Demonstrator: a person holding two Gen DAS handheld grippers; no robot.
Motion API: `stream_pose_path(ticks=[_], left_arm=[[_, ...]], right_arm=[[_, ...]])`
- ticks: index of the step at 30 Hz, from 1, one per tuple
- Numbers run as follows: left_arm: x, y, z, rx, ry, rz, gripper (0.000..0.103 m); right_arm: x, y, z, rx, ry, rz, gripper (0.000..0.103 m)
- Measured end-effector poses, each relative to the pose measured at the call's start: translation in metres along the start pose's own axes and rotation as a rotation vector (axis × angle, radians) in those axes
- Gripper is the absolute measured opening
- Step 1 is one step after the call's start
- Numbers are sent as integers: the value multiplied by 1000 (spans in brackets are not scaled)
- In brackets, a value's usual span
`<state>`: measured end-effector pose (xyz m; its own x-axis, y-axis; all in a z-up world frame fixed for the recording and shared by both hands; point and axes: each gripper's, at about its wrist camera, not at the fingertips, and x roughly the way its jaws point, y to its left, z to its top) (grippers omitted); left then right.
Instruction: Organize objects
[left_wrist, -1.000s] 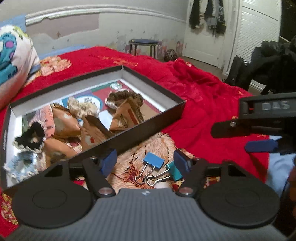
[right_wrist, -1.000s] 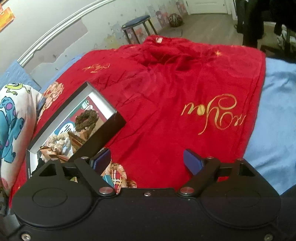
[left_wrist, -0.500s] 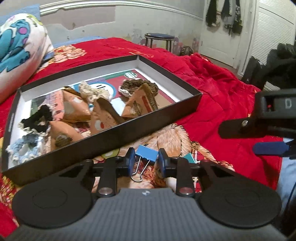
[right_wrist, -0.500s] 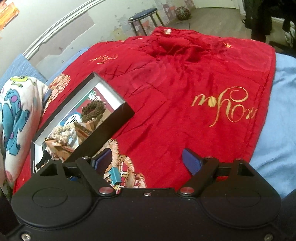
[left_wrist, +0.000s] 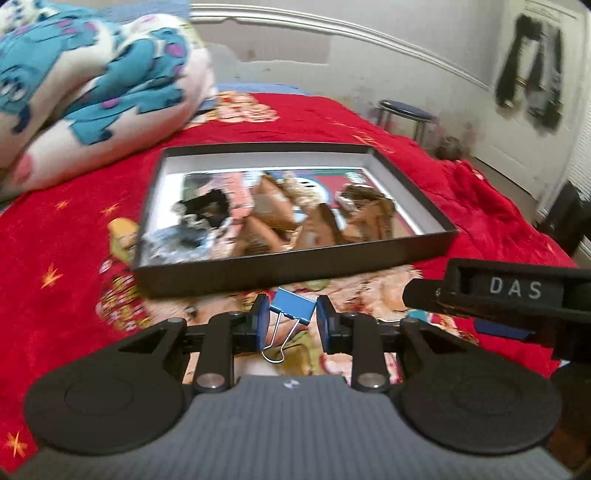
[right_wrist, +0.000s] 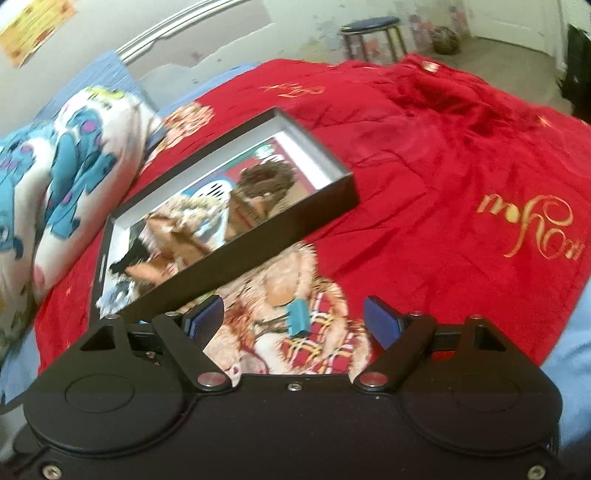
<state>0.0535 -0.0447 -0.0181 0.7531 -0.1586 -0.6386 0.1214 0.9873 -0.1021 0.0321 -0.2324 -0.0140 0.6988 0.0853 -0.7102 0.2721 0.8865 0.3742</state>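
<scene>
My left gripper (left_wrist: 289, 320) has its jaws narrowed onto the blue clip (left_wrist: 293, 305), just short of the box (left_wrist: 295, 266) at twelve o'clock. The hold is only on the clip's ends, so it may twist loose. My right gripper (right_wrist: 293, 320) is wide and empty above the teal clip (right_wrist: 298, 318).

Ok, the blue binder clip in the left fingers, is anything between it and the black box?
Only the box's own near wall. The blue binder clip sits gripped in the left gripper, just in front of that wall, so it would likely need to go over the rim. The box is already crowded with items, so free floor looks scarce.
</scene>
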Motion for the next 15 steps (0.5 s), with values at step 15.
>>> stream_pose_path(ticks=[15], left_arm=[[-2, 12, -1, -42, -4, 61, 32]], right_arm=[[16, 11, -11, -70, 93, 63, 78]])
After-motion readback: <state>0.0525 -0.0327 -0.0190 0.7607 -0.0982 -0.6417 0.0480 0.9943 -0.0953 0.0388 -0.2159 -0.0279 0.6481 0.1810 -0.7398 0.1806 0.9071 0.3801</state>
